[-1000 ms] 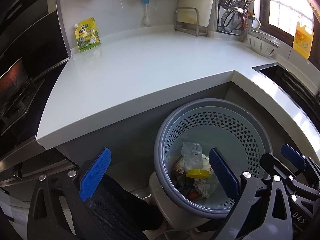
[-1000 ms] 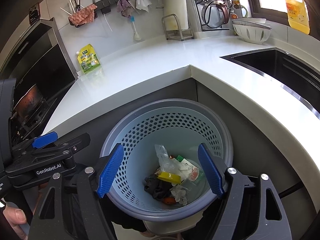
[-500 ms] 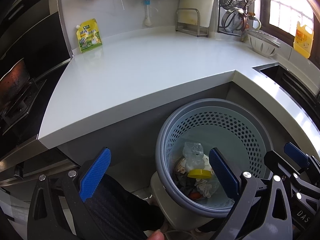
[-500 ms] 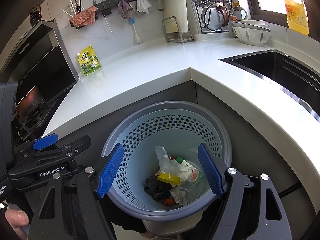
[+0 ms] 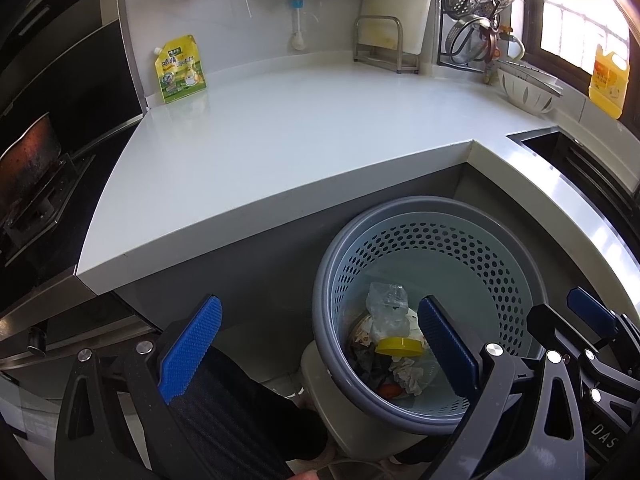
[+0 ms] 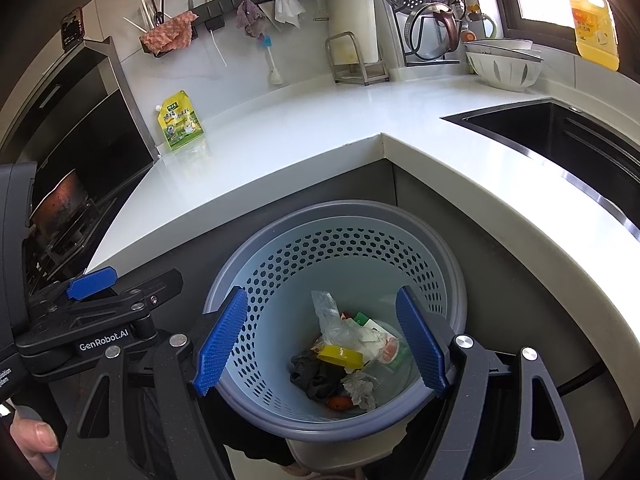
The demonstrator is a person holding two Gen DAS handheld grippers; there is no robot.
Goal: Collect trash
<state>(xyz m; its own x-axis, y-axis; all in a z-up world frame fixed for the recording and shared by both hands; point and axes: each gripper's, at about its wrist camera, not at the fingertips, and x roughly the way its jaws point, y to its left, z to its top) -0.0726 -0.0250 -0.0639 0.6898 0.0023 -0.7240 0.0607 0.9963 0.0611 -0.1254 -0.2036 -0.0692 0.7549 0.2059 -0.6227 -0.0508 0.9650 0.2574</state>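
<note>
A grey-blue perforated waste basket (image 6: 448,276) (image 5: 332,280) stands on the floor in the corner below the white countertop. In it lies trash: a clear plastic bag (image 6: 332,324) (image 5: 386,308), a yellow lid (image 6: 340,356) (image 5: 398,346), dark cloth (image 6: 316,376), crumpled paper (image 6: 362,388) and wrappers. My right gripper (image 6: 320,344) hangs open above the basket's mouth with nothing between its blue pads. My left gripper (image 5: 320,350) is open too, its right pad over the basket, its left pad over a dark trouser leg. Each gripper shows at the edge of the other's view.
The white L-shaped countertop (image 5: 312,132) carries a yellow-green pouch (image 5: 180,70) by the wall. A black sink (image 6: 560,136), a white colander (image 6: 504,66), a yellow bottle (image 6: 594,28) and a pot rack stand at right. A stove with a dark pan (image 6: 60,200) is left. A hand (image 6: 32,440) holds the left gripper.
</note>
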